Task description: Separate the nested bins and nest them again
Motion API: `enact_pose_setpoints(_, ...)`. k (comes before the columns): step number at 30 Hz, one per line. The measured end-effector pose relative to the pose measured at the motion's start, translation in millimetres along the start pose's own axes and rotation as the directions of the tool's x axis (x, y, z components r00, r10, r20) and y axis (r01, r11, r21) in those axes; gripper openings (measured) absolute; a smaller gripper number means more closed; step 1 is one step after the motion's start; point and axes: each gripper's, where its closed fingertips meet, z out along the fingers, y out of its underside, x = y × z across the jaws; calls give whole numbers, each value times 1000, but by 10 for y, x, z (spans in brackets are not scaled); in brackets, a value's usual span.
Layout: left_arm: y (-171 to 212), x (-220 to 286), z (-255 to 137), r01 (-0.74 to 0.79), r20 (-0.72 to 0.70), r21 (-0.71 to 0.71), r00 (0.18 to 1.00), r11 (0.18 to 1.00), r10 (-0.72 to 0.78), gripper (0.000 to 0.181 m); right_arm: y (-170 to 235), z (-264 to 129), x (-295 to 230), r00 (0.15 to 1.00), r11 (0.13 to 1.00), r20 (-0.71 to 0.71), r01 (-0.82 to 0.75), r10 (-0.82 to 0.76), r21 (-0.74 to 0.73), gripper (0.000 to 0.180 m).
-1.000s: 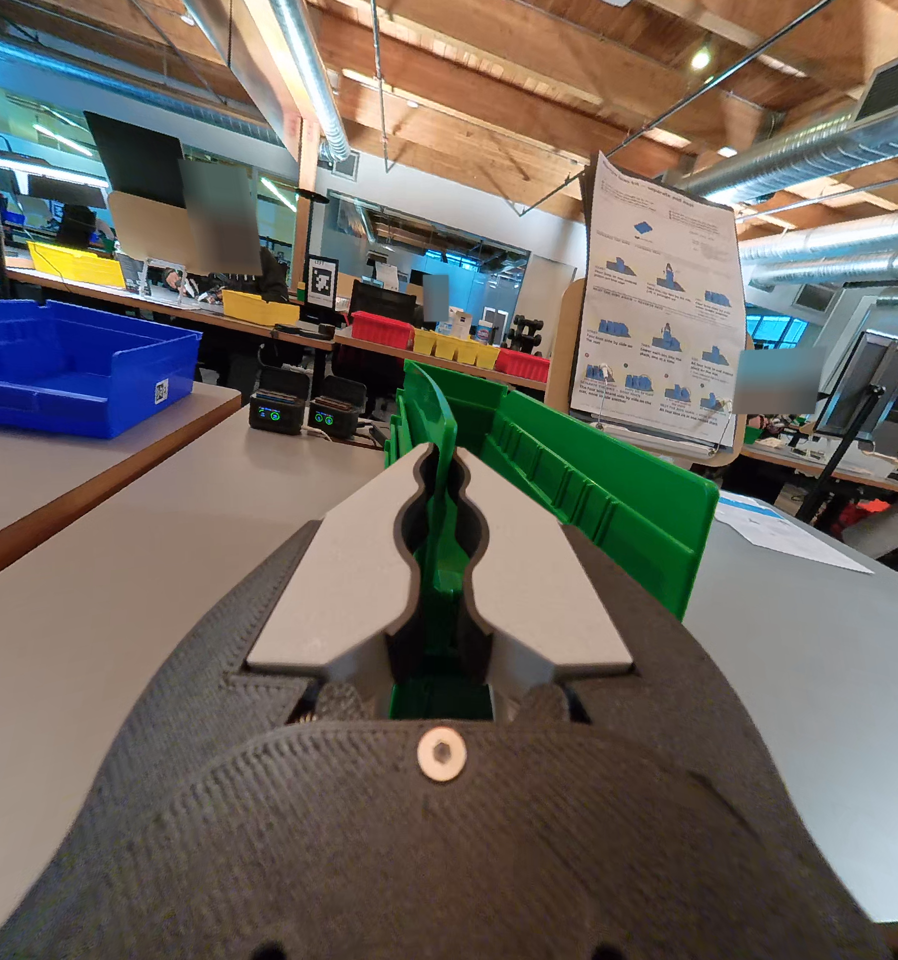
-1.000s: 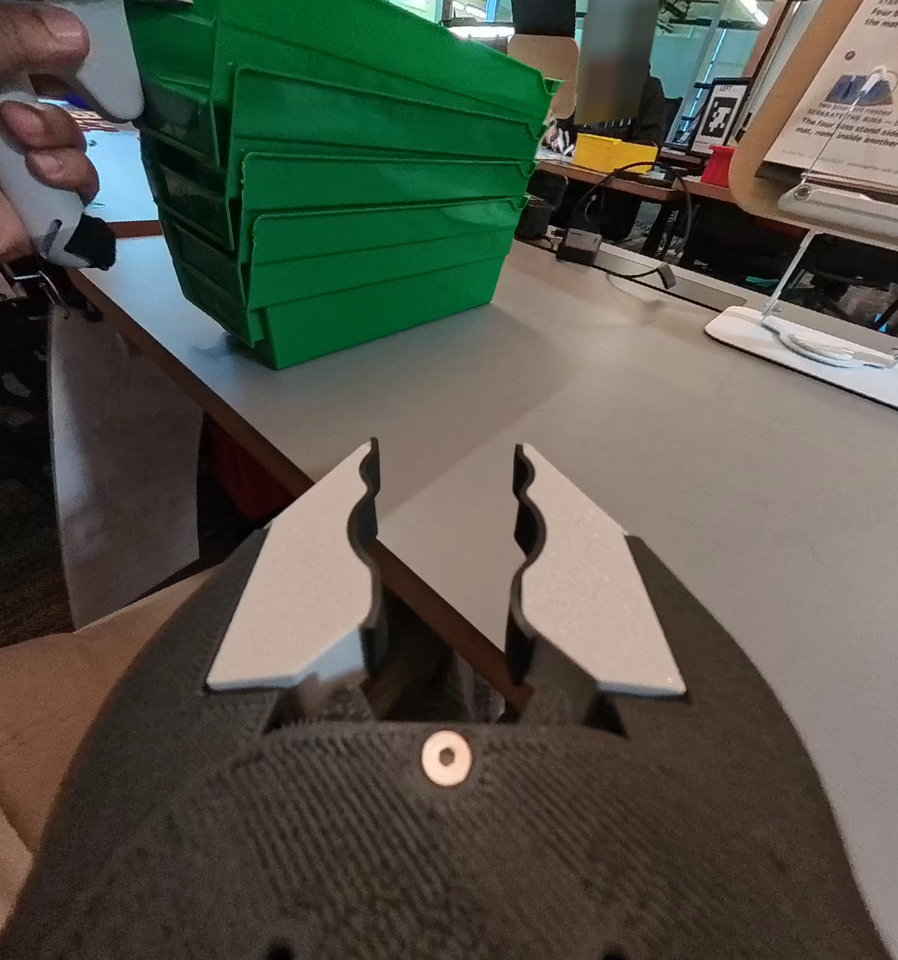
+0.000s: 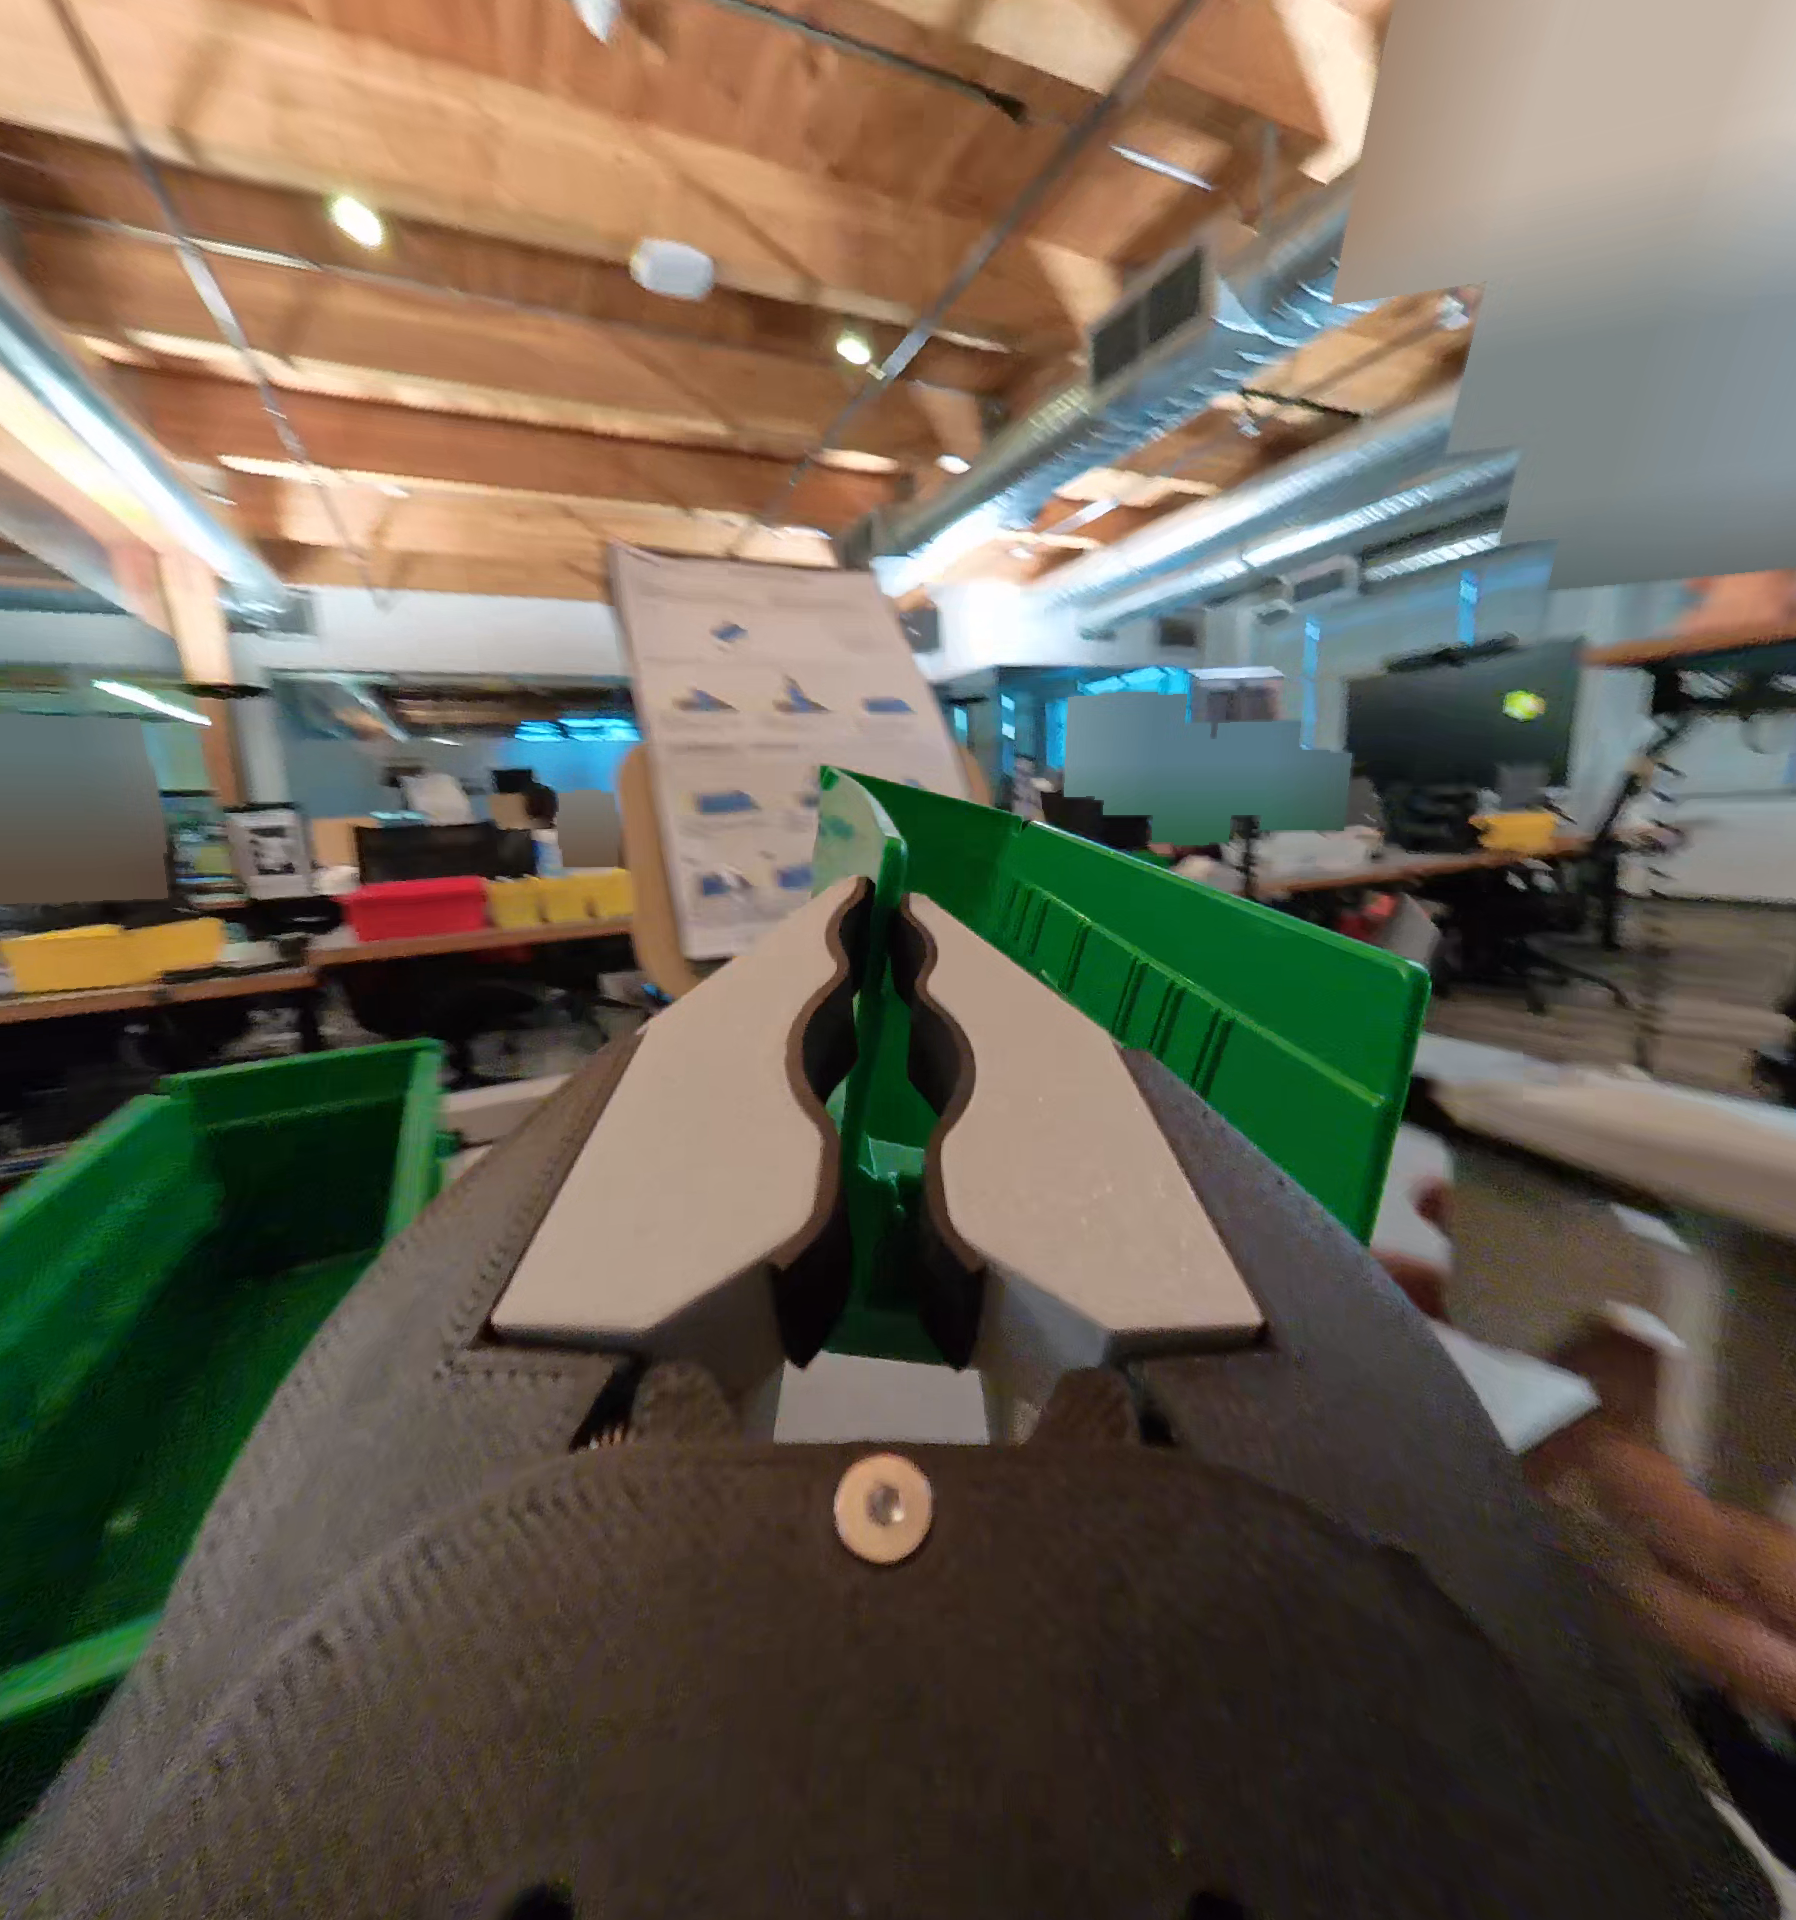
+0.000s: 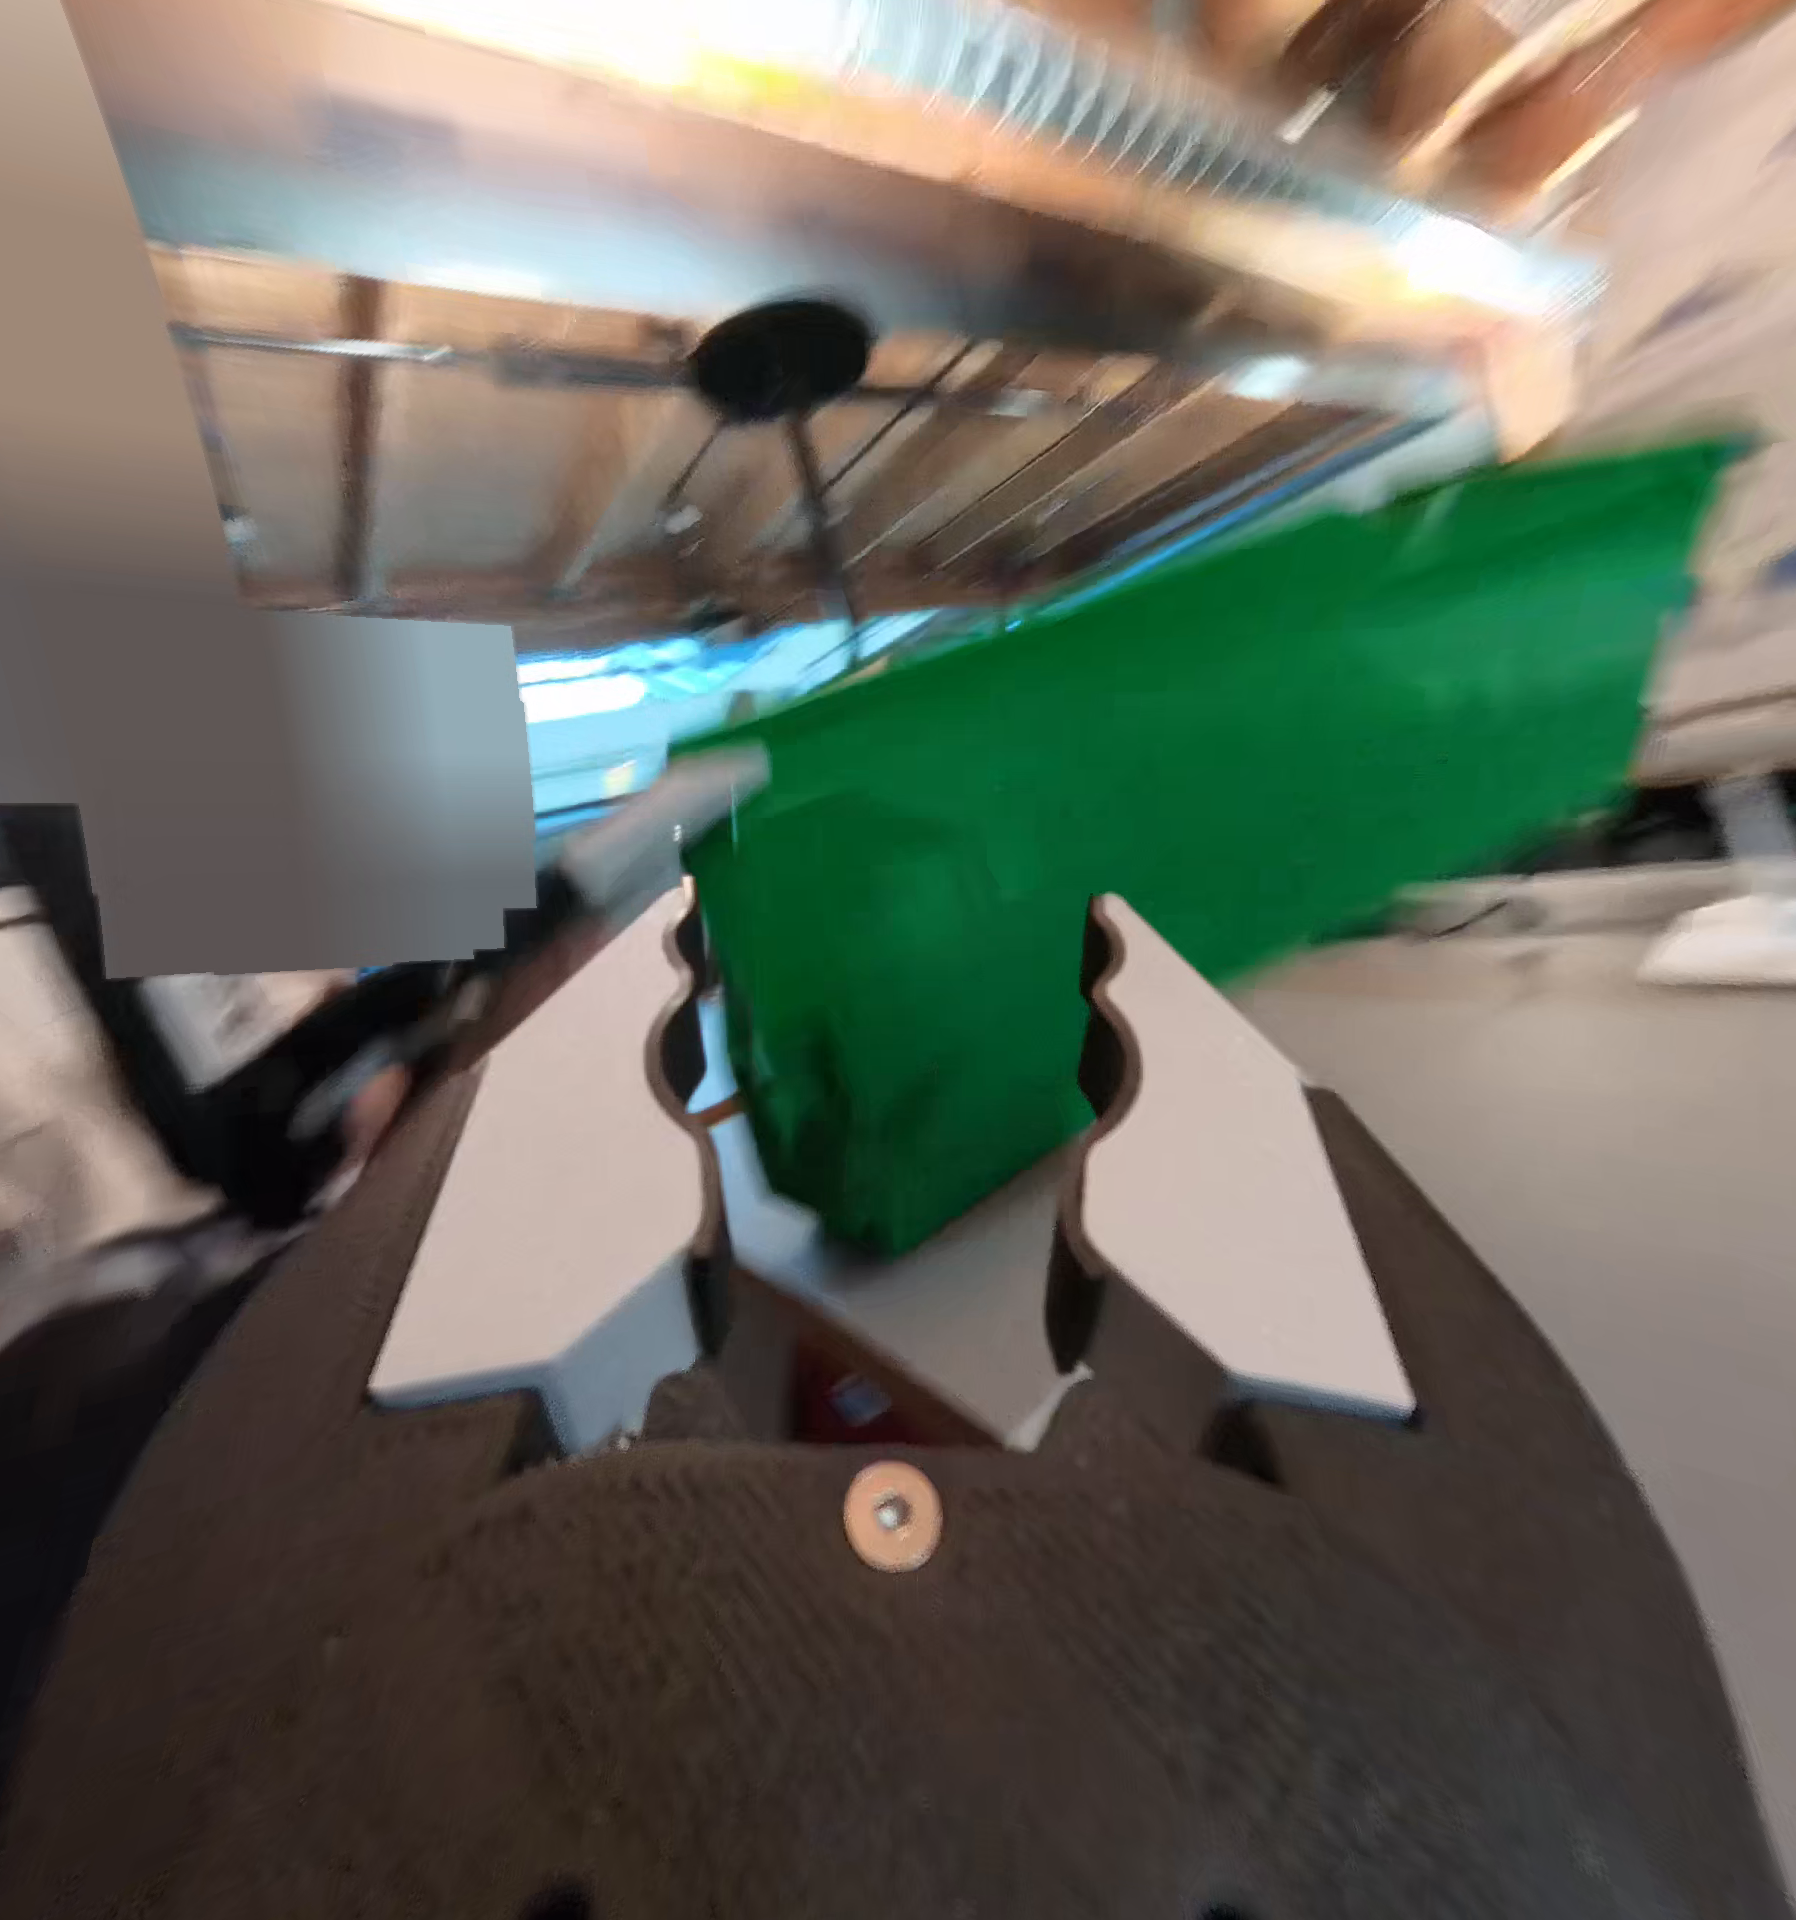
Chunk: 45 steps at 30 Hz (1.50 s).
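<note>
My left gripper (image 3: 881, 894) is shut on the side wall of a green bin (image 3: 1185, 997) and holds it raised and tilted. More green bins (image 3: 146, 1299) sit lower, at the left of the left wrist view. The right wrist view is badly blurred. There my right gripper (image 4: 894, 914) is open and empty, close in front of the green bins (image 4: 1185, 790), whose near corner rests on the grey table (image 4: 1548, 1195). I cannot tell the separate bins apart there. A grey blur that may be the left gripper (image 4: 665, 821) sits at their upper left edge.
An instruction sheet on a stand (image 3: 769, 748) stands behind the held bin. Red and yellow bins (image 3: 416, 909) sit on a far desk. A blurred hand (image 3: 1652, 1507) shows at the lower right. The table edge (image 4: 873, 1340) lies right under my right gripper.
My left gripper has lifted the gripped bin up away from the other green bins and swung right. My right gripper has moved close to the bins and opened wider.
</note>
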Motion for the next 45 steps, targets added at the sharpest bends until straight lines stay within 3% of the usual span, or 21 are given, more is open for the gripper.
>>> enact_pose_setpoints(1,115,213,0,-7,-49,-22,999,1000,5,0,-62,-16,27,999,1000,-35,27,-26,17,70)
enact_pose_setpoints(2,216,391,-7,-9,-79,-40,997,999,6,0,-103,-48,126,993,999,-116,41,-37,27,85)
enact_pose_setpoints(3,294,508,-14,21,-91,-56,996,998,-26,0,-127,-103,246,978,998,-201,57,-50,28,76)
enact_pose_setpoints(6,413,595,-1,103,-98,-92,989,990,-112,1,-58,-151,391,972,1000,-236,3,-10,-27,60)
enact_pose_setpoints(10,458,653,0,43,-122,-87,991,995,-54,7,160,-165,583,956,989,-288,8,-51,-151,30)
enact_pose_setpoints(18,676,935,-28,-40,-241,-140,971,989,5,23,301,-206,999,927,970,-375,-114,26,-216,2)
enact_pose_setpoints(19,707,1001,-43,-39,-276,-152,961,988,-4,24,259,-212,1092,925,973,-379,-114,30,-203,1)
enact_pose_setpoints(21,787,1228,-123,-2,-402,-226,911,974,-92,7,124,-232,1328,925,974,-377,-35,-54,-226,1)
enact_pose_setpoints(27,930,1145,-139,178,-344,-334,892,926,-295,11,-606,-751,2411,776,953,-558,201,-295,-226,0)
enact_pose_setpoints(32,1161,928,-111,285,-246,-435,875,854,-417,12,-1055,-1625,3244,665,973,-711,147,-229,-176,1)
enact_pose_setpoints(37,1254,864,-94,322,-217,-469,861,823,-460,12,-1083,-2121,3632,633,977,-744,114,-212,-181,2)
enact_pose_setpoints(45,1296,917,-117,305,-233,-492,857,816,-460,11,-944,-2187,3764,640,971,-733,107,-231,-213,2)
